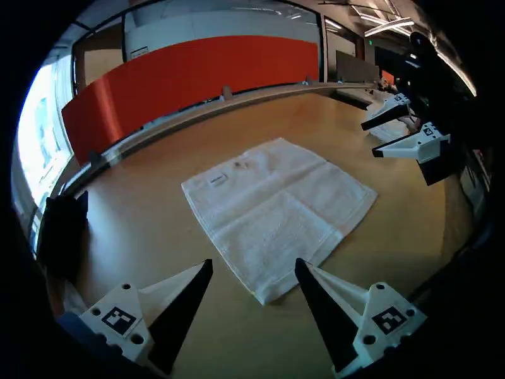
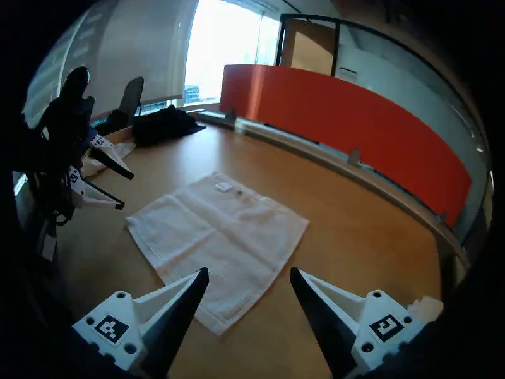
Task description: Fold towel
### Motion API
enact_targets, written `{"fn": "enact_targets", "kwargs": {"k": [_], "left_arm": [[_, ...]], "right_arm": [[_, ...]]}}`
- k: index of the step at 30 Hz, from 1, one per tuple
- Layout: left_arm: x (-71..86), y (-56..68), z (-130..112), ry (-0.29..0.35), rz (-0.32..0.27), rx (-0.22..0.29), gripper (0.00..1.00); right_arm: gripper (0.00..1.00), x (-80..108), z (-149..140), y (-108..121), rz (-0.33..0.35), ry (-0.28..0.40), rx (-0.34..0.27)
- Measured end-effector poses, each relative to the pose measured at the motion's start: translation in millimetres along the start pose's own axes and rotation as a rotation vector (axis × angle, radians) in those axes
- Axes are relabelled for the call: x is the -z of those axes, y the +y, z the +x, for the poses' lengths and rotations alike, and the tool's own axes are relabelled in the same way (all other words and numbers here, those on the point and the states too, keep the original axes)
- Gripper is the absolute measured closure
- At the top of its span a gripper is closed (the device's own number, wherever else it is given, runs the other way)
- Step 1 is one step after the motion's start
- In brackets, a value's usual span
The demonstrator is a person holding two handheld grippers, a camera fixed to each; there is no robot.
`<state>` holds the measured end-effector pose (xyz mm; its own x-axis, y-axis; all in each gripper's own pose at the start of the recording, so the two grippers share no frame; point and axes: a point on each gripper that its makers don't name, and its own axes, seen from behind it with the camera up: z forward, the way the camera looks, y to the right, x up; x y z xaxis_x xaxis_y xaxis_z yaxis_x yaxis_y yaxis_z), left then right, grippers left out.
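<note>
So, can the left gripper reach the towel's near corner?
Probably yes: the left gripper is open above the table, and the near corner of the towel lies flat just ahead, nothing blocking.

Orange partition [image 1: 189, 76], wooden table [image 1: 145, 215] (dark bundle [image 2: 164, 125])

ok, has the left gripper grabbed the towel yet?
No: the left gripper has its fingers spread open, and the white towel lies flat on the wooden table with neither finger pressing on it.

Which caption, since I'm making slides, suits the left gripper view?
Open left gripper above a white towel lying on a wooden table.
</note>
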<state>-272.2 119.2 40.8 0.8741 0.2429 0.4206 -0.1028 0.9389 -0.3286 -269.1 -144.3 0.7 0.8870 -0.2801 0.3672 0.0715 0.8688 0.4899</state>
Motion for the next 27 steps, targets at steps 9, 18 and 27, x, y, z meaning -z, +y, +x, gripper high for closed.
{"fn": "enact_targets", "kwargs": {"k": [9,18,27], "left_arm": [[-22.9,10.5,-29.4,-0.082,-0.034,-0.006,0.03],[-37.6,17.5,-44.5,-0.140,-0.069,-0.016,0.03],[-40.5,18.3,-52.2,-0.166,-0.090,0.001,0.03]], "right_arm": [[0.00,-12.9,-38.2,-15.2,0.055,-0.090,0.006],[0.01,-13.4,-67.4,-29.2,0.120,-0.175,0.017],[0.05,-10.4,-79.6,-33.2,0.149,-0.216,0.024]]}}
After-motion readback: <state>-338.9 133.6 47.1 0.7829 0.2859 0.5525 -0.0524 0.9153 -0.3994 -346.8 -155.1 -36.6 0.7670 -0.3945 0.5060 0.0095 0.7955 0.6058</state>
